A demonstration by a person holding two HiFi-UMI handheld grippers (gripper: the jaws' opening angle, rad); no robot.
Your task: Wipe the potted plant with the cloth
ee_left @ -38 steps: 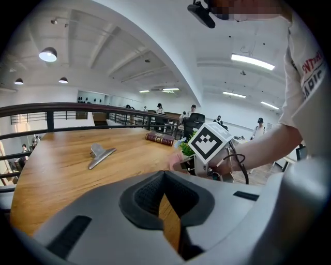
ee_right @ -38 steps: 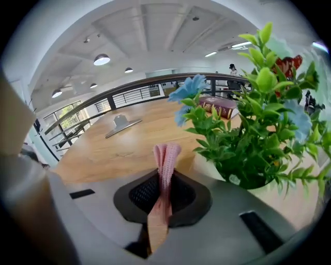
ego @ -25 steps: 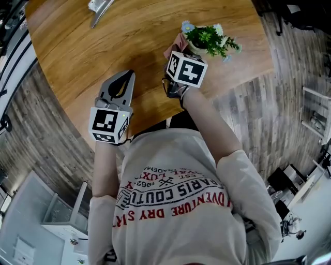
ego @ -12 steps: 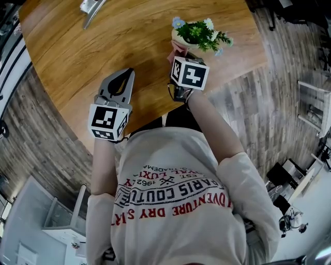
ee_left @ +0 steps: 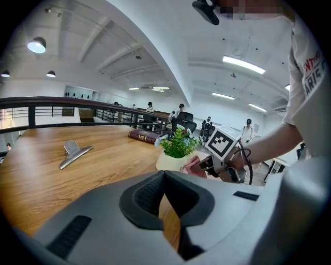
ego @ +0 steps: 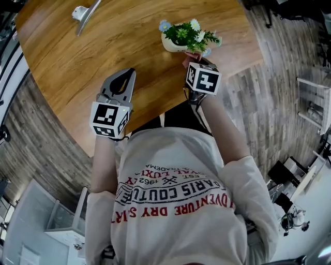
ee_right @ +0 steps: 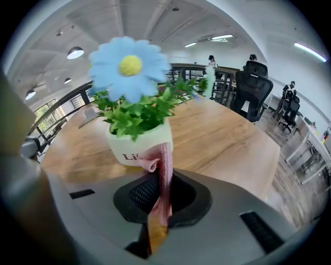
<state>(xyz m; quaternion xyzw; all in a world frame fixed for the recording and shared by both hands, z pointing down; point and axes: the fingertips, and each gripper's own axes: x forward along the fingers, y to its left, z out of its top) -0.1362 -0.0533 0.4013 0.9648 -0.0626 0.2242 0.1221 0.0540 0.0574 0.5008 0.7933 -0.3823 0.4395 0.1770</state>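
The potted plant, a small cream ceramic pot of green leaves with blue and white flowers, stands upright on the round wooden tabletop, its long axis vertical and its blooms pointing up. In the head view it sits near the tabletop's edge, which curves past it at 3 to 5 o'clock. The right claw is just beside the pot at its 5 o'clock, aimed towards 11 o'clock and tilted steeply down. It is clenched on the pink knitted cloth. In the right gripper view the cloth is a narrow strip whose long axis runs out along the jaws towards 12 o'clock. Its bunched free end lies against the pot's lower wall, beside the dark lettering there. A large blue flower with a yellow centre leans towards that camera at 11 o'clock above the pot. The left claw is well apart from the plant, at its 8 o'clock in the head view, pointing towards 12 o'clock over bare wood. Its jaws are clenched together with nothing between them. A silver metal clip lies flat at 11 o'clock from the left claw, well away. In the left gripper view a dark red book lies flat behind the plant at 11 o'clock.
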